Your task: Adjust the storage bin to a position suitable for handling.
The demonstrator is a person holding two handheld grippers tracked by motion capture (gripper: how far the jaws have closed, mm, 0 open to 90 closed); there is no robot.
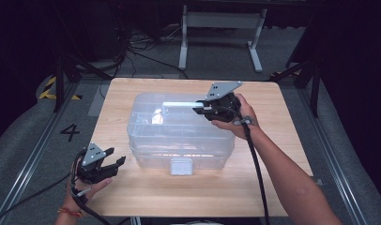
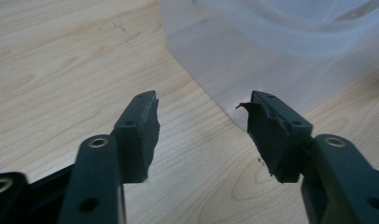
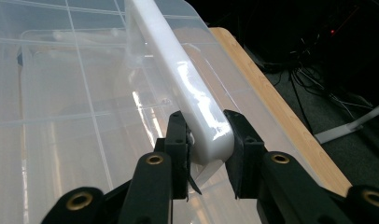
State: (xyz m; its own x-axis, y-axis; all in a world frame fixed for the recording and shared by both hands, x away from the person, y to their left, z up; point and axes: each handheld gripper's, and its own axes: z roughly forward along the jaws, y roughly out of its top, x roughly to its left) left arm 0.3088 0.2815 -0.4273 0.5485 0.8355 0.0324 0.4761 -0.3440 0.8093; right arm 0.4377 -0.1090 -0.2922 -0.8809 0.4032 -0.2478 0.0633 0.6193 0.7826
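A clear plastic storage box (image 1: 179,140) with a gridded lid (image 3: 61,93) stands in the middle of the wooden table. Its white carry handle (image 1: 179,105) (image 3: 187,88) is raised over the lid near the far edge. My right gripper (image 1: 201,108) (image 3: 207,140) is shut on the right end of that handle, one jaw on each side of the bar. At the table's front left corner my left gripper (image 1: 114,157) (image 2: 204,126) is open and holds nothing. It points at the box's lower left corner (image 2: 215,70), a short way off.
A grey latch (image 1: 181,166) sits on the box's front wall. The wooden table (image 1: 132,197) has bare room in front and to the left of the box. Beyond the far edge are a white stand (image 1: 221,28), cables and dark floor.
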